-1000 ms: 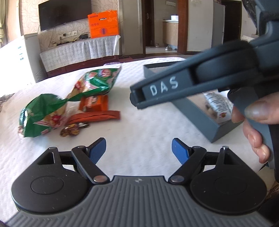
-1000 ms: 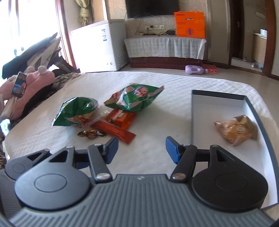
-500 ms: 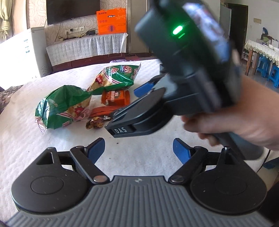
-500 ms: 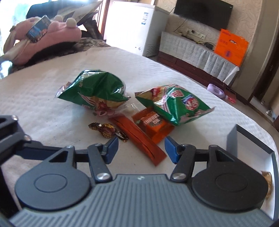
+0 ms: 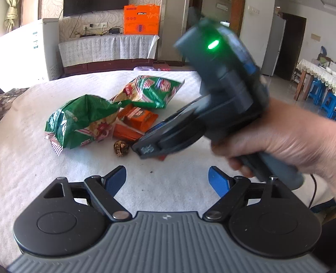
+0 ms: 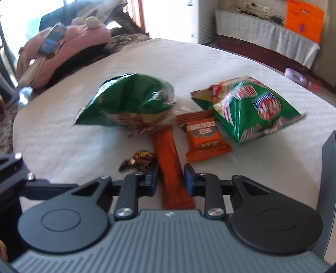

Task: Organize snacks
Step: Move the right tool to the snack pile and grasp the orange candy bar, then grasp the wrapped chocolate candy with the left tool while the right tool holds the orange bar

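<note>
1. Chip bag, left [image 6: 128, 103]: dark green foil, with a red-and-white striped hem.
2. Chip bag, right [image 6: 252, 109]: green, with a red-and-white logo, striped edges and a yellow corner.
3. Long bar [image 6: 171, 168]: plain orange wrapper.
4. Square snack pack [image 6: 204, 136]: orange, with a dark printed panel.
5. Wrapped candy [image 6: 138, 160]: brown and gold foil.
6. Tablecloth [image 6: 189, 61]: white, with a fine woven texture.
7. Right gripper [image 6: 170, 178]: black linkage, blue finger pads, grey ribbed body.
8. Left gripper [image 5: 167, 179]: same black, blue and grey.
9. Box [image 5: 141, 20]: bright orange.
</note>
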A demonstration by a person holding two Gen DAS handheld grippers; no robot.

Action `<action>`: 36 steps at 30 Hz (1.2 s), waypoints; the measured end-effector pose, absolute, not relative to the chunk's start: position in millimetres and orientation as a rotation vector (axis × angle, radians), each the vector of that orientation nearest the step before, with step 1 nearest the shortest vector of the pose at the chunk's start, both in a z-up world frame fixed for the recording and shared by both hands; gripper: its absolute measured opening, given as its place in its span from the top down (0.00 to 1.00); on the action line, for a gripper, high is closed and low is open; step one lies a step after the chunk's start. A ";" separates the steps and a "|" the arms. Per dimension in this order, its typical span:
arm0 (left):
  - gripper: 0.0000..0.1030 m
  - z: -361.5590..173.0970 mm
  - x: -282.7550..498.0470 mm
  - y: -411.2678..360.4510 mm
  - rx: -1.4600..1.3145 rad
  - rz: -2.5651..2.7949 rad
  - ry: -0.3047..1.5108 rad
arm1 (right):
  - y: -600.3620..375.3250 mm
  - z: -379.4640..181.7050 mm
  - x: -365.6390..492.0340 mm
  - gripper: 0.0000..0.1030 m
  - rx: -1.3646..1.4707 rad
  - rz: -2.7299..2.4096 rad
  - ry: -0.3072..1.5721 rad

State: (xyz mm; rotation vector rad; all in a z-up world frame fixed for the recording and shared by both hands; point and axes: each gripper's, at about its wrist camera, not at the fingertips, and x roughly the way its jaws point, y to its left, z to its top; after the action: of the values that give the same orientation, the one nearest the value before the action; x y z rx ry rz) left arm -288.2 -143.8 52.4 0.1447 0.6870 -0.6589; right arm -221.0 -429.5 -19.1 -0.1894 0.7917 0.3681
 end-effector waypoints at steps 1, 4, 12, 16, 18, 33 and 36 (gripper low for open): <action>0.14 52.8 -289.4 -145.0 0.150 -0.662 0.684 | -427.3 -19.0 -220.2 0.73 -0.199 0.348 0.780; 0.14 51.3 -292.1 -147.1 0.176 -0.663 0.676 | -421.8 -21.8 -215.8 0.70 -0.178 0.323 0.757; 0.14 46.1 -284.6 -146.7 0.186 -0.607 0.682 | -426.8 -16.1 -216.9 0.76 -0.138 0.316 0.794; 0.14 45.6 -277.4 -153.2 0.192 -0.577 0.661 | -441.1 -15.1 -235.2 0.75 -0.141 0.278 0.825; 0.13 44.4 -270.6 -160.7 0.212 -0.556 0.648 | -449.0 -14.1 -246.0 0.75 -0.147 0.249 0.838; 0.07 28.2 -265.0 -186.0 0.183 -0.669 0.718 | -523.1 -16.6 -278.6 0.75 0.057 0.151 0.876; 0.07 25.3 -254.9 -175.8 0.174 -0.554 0.706 | -522.6 -16.9 -278.9 0.75 0.045 0.158 0.880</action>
State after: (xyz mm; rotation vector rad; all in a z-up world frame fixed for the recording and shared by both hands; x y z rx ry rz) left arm -254.9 -175.8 25.3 0.1737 0.7058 -0.5542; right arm -278.9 -522.6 -16.9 0.0451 0.8802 0.1583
